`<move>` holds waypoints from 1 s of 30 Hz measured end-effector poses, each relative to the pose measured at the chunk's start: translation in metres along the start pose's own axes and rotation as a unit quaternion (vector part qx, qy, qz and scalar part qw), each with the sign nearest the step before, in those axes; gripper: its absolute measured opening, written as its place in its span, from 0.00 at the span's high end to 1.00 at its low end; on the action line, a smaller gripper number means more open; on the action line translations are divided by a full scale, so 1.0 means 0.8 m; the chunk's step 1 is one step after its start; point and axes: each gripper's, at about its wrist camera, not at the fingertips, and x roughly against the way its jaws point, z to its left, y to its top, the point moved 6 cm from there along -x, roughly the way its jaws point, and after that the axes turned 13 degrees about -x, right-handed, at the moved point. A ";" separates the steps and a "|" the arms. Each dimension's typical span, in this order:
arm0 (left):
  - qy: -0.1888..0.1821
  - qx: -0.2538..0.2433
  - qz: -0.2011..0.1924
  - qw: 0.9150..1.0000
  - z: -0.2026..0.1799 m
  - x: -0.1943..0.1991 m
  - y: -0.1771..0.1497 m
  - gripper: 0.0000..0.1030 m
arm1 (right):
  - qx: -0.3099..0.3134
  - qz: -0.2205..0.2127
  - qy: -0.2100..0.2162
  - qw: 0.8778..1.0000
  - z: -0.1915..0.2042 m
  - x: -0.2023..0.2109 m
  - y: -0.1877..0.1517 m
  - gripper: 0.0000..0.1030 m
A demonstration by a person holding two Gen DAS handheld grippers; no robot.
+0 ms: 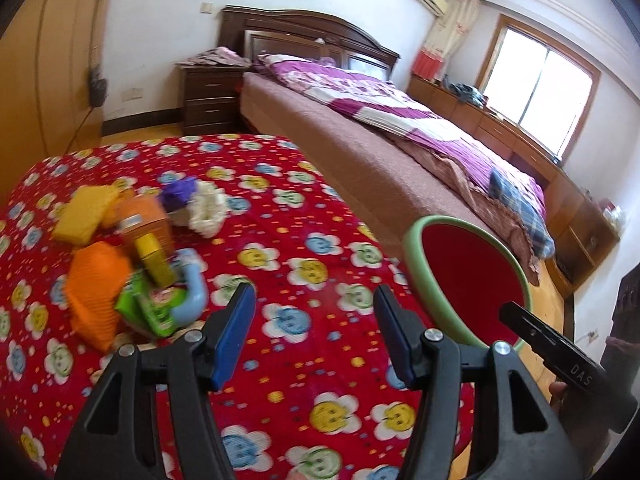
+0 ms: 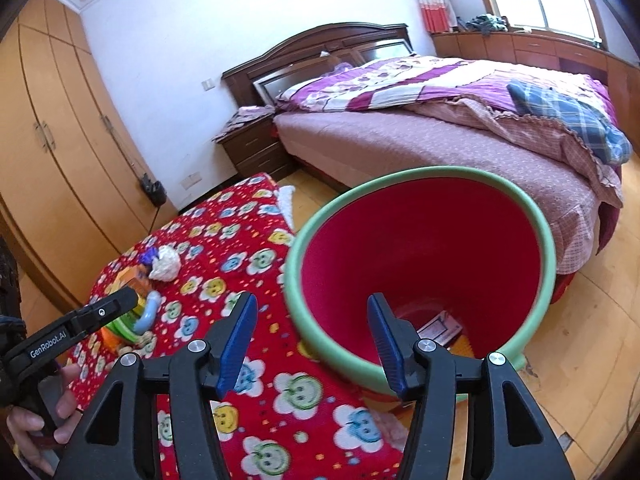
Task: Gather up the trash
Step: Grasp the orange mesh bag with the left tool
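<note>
A pile of trash lies on the red flowered cloth [image 1: 304,208]: a yellow block [image 1: 86,216], an orange carton [image 1: 144,220], an orange ridged piece [image 1: 98,288], a green wrapper [image 1: 148,308], a light blue tube [image 1: 192,296] and a white paper wad [image 1: 206,210]. My left gripper [image 1: 315,294] hovers open and empty to the right of the pile. A red bin with a green rim [image 2: 296,280] stands at the cloth's right edge, with a pale packet [image 2: 440,326] at its bottom. My right gripper [image 2: 312,300] stands open and empty over the bin's near rim.
A bed [image 1: 360,152] with a purple quilt runs behind the bin. A dark nightstand [image 1: 212,96] and a wooden wardrobe [image 2: 48,128] stand at the back left. Wooden floor [image 2: 580,340] lies right of the bin. A person's hand [image 2: 40,412] holds the left gripper's handle.
</note>
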 end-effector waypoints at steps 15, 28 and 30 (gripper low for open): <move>0.068 0.078 0.012 0.995 0.109 0.032 -0.038 0.40 | 0.028 0.030 0.018 0.999 0.044 -0.019 -0.030 0.34; 0.169 0.089 0.038 0.981 0.212 0.046 -0.038 0.40 | 0.025 0.054 0.017 0.998 0.048 -0.042 -0.042 0.33; 0.166 0.100 0.050 0.980 0.224 0.037 -0.046 0.40 | 0.025 0.054 0.017 0.998 0.048 -0.043 -0.042 0.33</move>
